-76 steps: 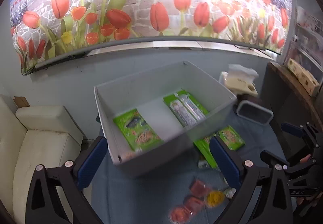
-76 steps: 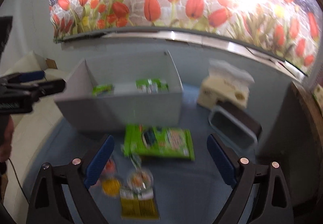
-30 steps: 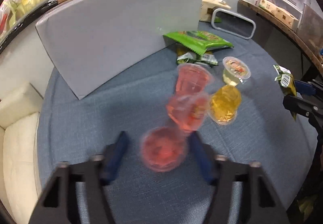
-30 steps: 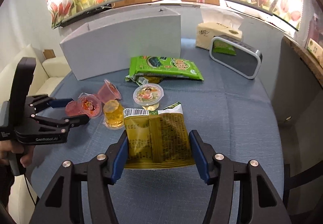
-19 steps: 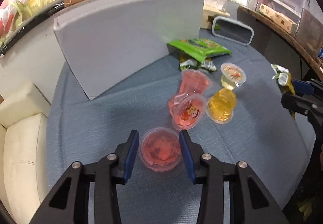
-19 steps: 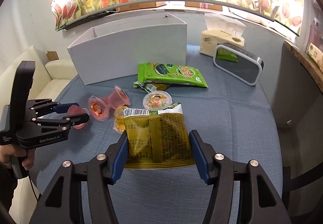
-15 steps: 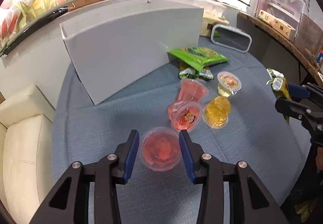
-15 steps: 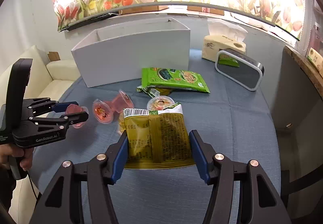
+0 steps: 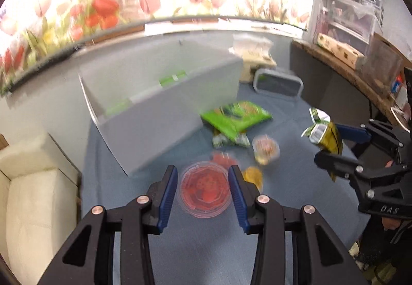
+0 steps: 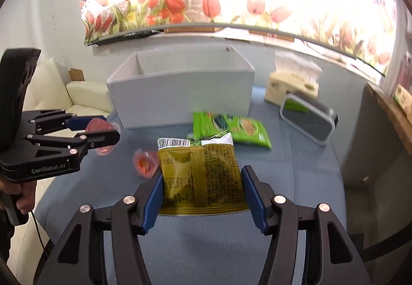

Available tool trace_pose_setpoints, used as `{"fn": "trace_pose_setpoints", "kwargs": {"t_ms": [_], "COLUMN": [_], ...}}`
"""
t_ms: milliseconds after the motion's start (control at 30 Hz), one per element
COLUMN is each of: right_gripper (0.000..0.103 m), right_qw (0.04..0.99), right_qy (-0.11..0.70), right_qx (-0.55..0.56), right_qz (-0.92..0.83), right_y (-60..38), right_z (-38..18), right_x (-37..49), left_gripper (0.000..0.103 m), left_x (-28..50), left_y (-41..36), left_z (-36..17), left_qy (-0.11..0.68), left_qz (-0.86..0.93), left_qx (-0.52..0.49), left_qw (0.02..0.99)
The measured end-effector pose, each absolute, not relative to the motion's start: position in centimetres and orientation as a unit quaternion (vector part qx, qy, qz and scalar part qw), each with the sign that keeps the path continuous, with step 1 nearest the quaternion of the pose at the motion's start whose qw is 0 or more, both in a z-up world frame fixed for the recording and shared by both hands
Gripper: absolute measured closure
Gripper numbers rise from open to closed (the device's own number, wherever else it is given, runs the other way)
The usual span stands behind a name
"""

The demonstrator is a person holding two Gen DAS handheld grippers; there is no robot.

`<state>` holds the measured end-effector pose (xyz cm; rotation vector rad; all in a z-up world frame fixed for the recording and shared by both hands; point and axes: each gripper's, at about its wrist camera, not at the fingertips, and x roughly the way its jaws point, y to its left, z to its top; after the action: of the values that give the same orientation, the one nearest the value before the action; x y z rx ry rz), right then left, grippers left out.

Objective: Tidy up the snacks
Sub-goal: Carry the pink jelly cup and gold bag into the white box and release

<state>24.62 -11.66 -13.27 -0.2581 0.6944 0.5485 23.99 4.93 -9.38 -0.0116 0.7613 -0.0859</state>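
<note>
Blue table [image 10: 296, 182] — left gripper [image 9: 203, 188] clamps red cup [image 9: 204, 188], right gripper [image 10: 202, 191] clamps yellow packet [image 10: 200, 174].

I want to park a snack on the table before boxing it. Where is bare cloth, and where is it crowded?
Bare cloth: the near table, in front of the right claw, and right of the green packet. Crowded: between the grey box and the claws, where the jelly cups cluster.

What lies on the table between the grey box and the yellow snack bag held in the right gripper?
In the right wrist view, a green snack packet lies between the grey box and the yellow snack bag.
</note>
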Motion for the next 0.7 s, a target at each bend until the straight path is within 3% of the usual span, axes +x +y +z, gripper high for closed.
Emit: {"fn": "trace_pose_setpoints", "kwargs": {"t_ms": [367,700], "right_gripper": [0.04,0.04], "right_qw": [0.904,0.891], "right_qy": [0.29,0.317], "right_qx": [-0.137,-0.148], "right_qz": [0.282,0.29], "right_y": [-5.6,0.9], "right_z": [-5.3,-4.3], "right_x": [33.0,43.5], "left_gripper": [0.058,0.058], "left_x": [31.3,39.9], "left_y": [10.1,16.2], "left_z": [-1.0,-0.4], "left_qy": [0.319,0.351], "left_qz": [0.024,0.057], "left_qx": [-0.059,-0.067], "left_qw": [0.946,0.932]}}
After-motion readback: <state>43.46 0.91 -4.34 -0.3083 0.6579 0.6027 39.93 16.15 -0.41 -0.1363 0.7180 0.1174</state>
